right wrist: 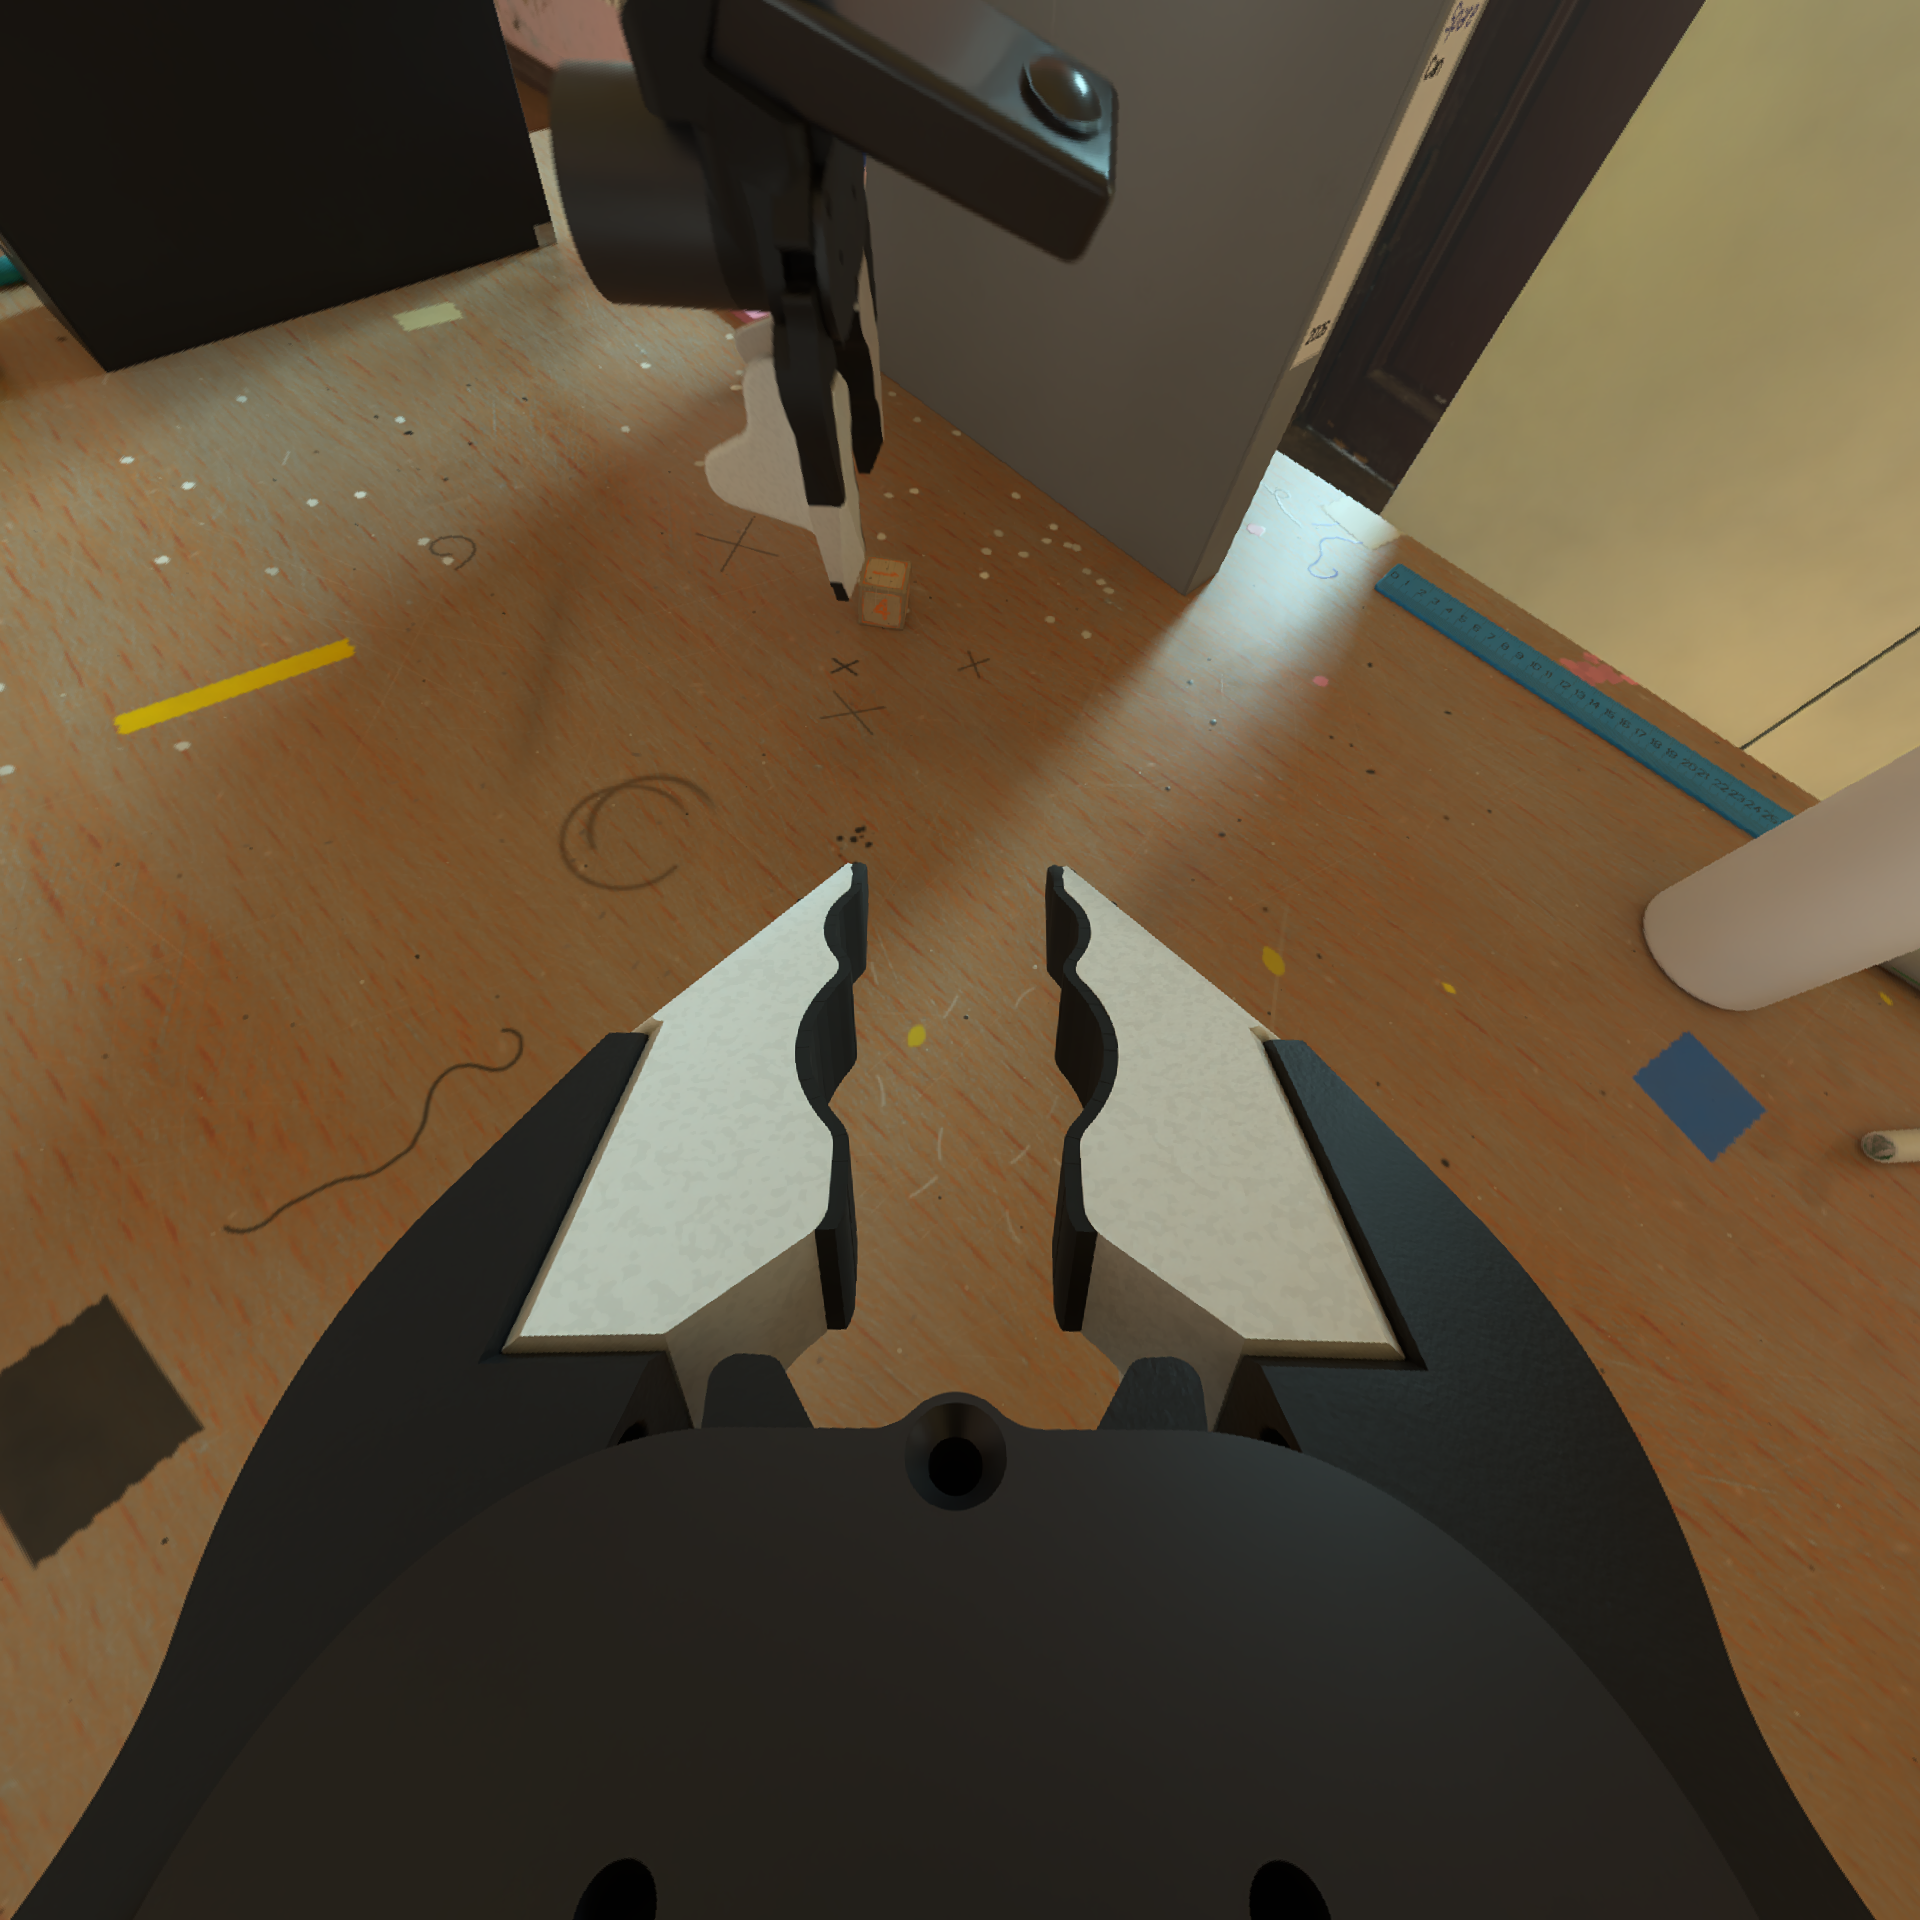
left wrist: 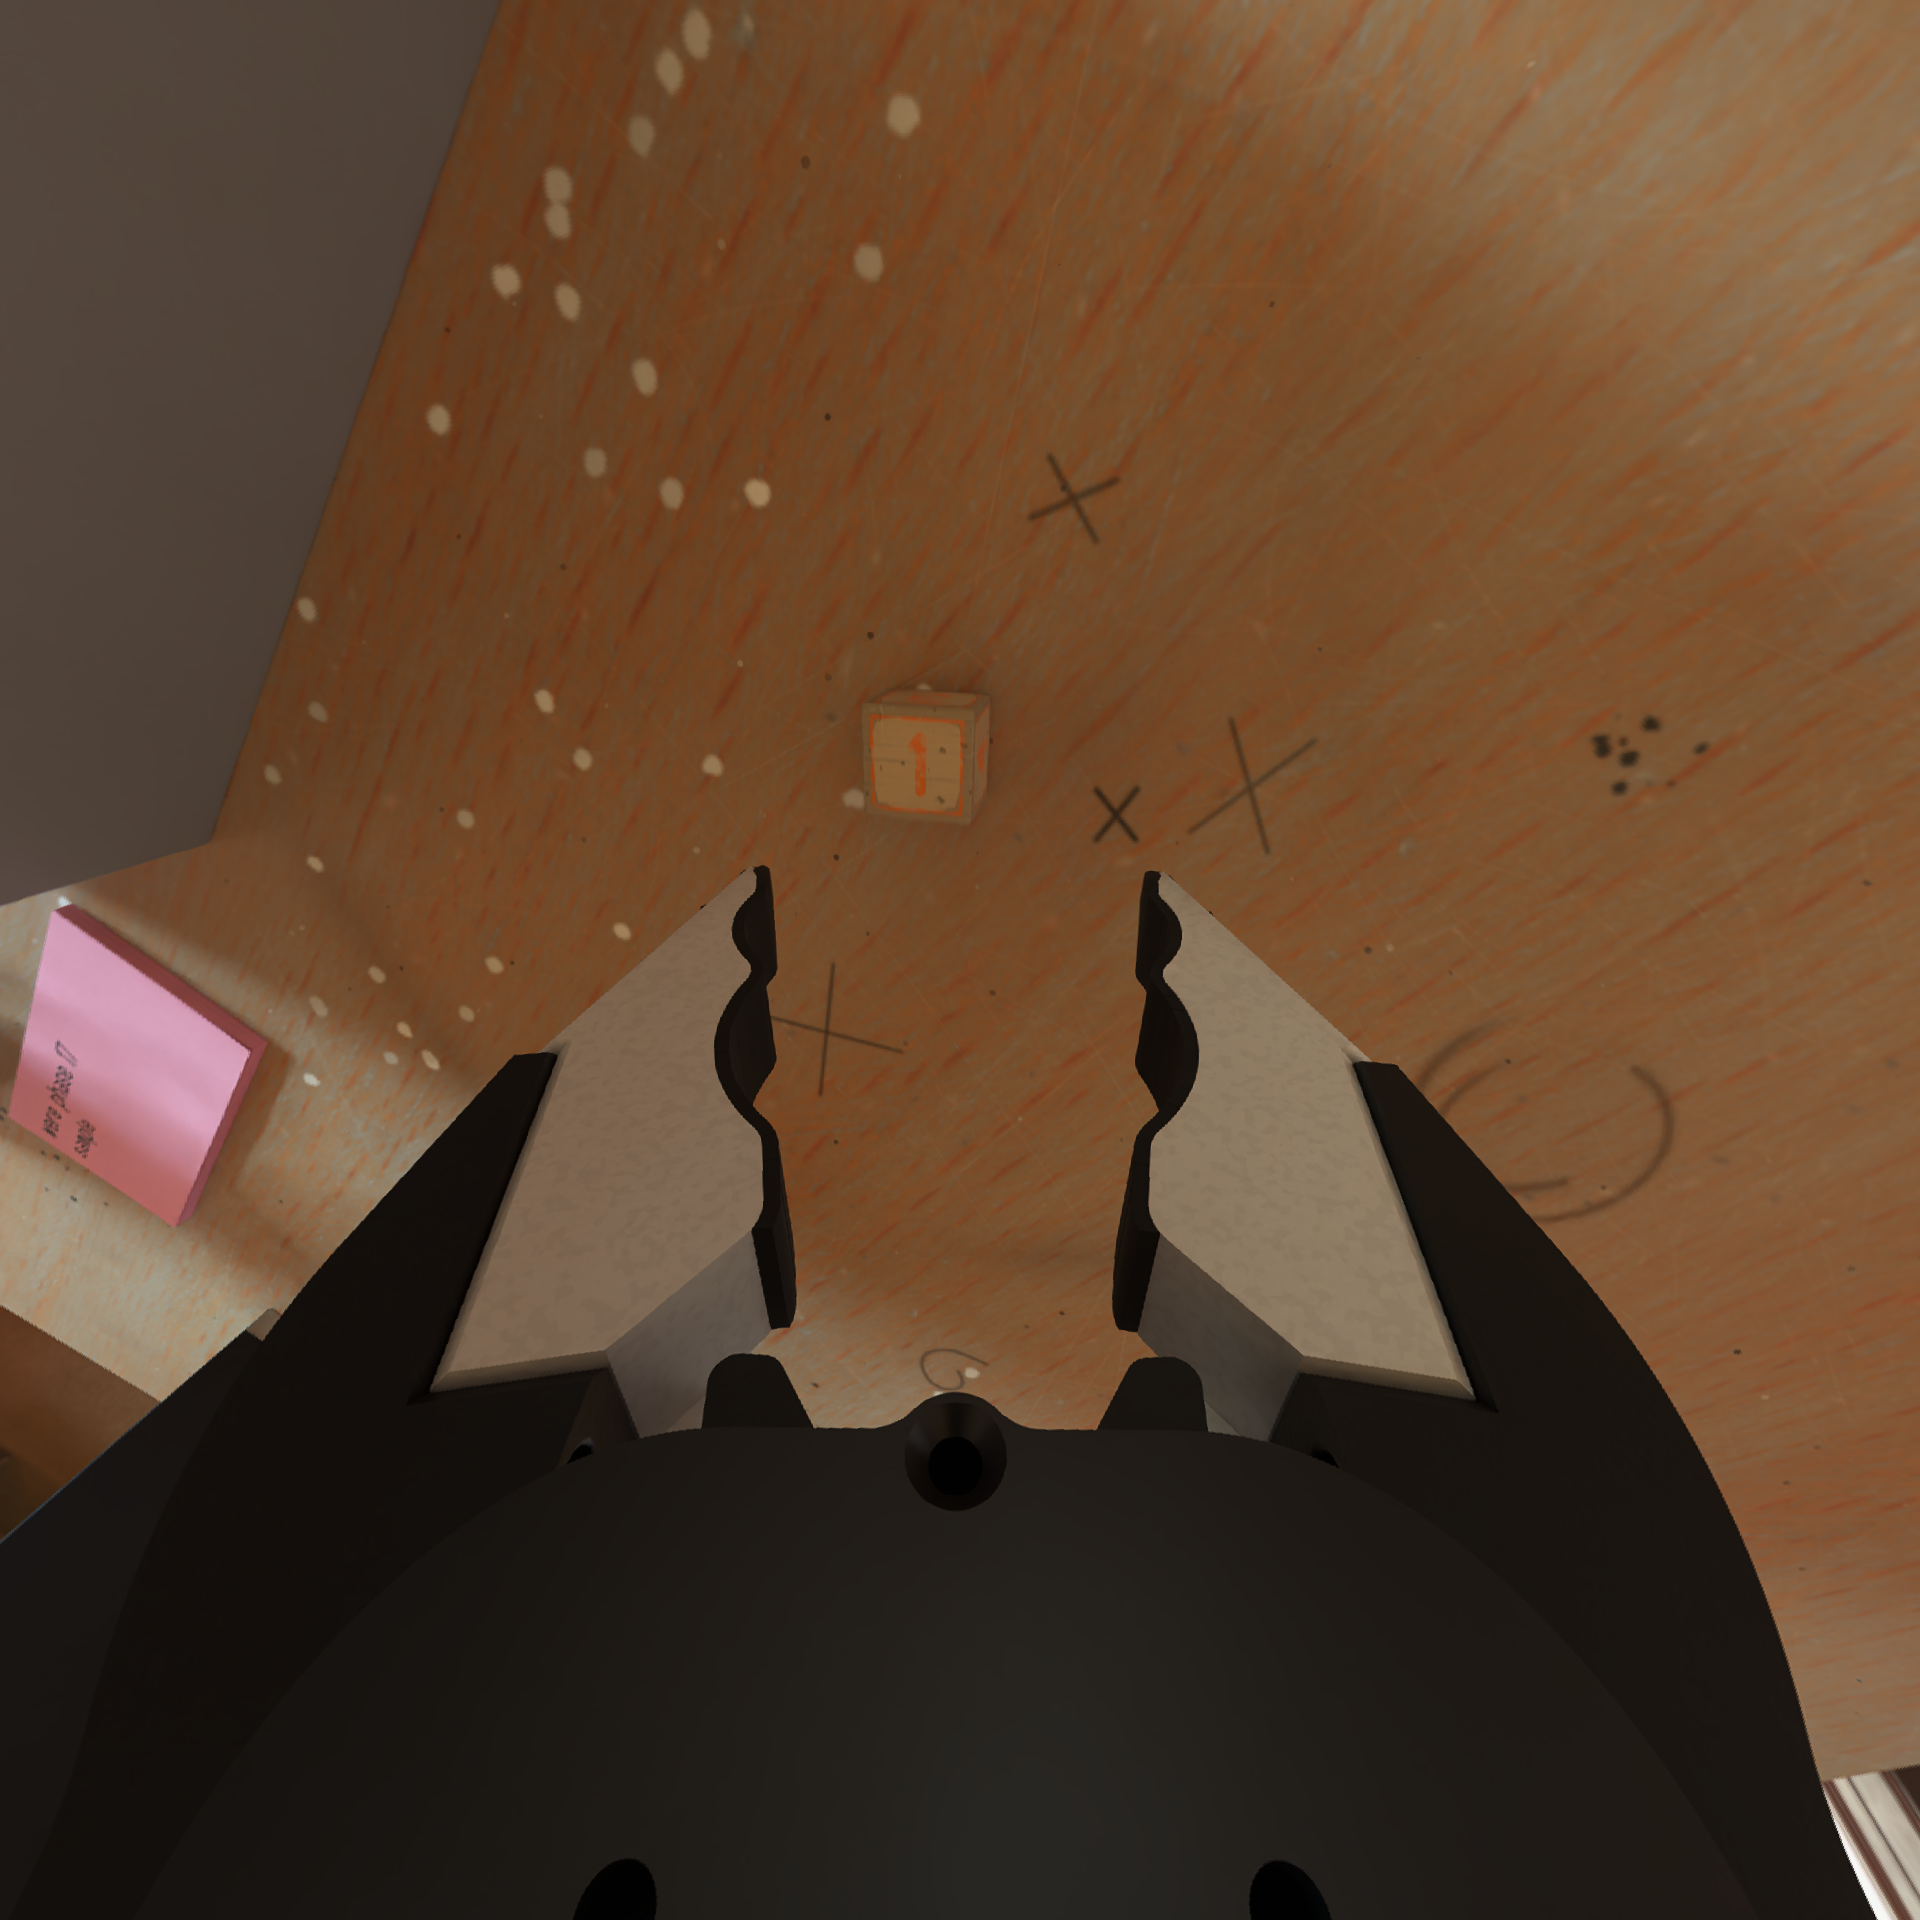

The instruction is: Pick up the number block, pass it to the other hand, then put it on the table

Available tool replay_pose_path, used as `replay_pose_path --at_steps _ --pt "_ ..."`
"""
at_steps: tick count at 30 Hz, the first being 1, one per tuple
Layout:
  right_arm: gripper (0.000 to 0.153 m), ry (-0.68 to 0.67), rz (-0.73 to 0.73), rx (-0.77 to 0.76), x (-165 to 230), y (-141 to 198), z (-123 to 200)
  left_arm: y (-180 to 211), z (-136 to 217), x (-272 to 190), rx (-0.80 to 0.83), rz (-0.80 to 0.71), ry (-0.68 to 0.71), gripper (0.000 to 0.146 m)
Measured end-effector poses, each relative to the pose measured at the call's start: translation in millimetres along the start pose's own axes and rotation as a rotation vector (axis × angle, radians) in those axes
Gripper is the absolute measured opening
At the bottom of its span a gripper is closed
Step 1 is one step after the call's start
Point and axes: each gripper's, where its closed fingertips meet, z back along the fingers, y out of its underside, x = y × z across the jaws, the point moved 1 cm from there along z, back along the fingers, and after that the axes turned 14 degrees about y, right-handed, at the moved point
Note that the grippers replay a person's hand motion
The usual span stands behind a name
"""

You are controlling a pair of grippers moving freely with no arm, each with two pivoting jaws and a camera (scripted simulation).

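Observation:
The number block (left wrist: 925,756) is a small wooden cube with an orange figure on its faces. It sits on the wooden table (left wrist: 1455,416), just ahead of my left gripper (left wrist: 954,883). The left gripper is open and empty, pointing down above the block. In the right wrist view the block (right wrist: 884,594) lies far ahead, with the left gripper (right wrist: 844,582) hanging over it, its fingertips beside the block. My right gripper (right wrist: 954,878) is open and empty, well short of the block.
A pink pad (left wrist: 130,1065) lies left of the left gripper. A grey box (right wrist: 1122,343) and a black box (right wrist: 249,156) stand at the back. A blue ruler (right wrist: 1579,696), a white cylinder (right wrist: 1787,914) and a blue patch (right wrist: 1699,1096) are at the right.

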Motion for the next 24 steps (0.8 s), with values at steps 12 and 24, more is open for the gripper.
replay_pose_path --at_steps 12,24 --pt "0.033 -0.003 -0.005 -0.038 -8 -5 6 -2 -34 17 0.089 0.008 0.010 0.069" --pt "0.053 -0.023 0.002 -0.025 -2 -3 -1 6 -24 13 0.072 0.043 0.071 0.027"
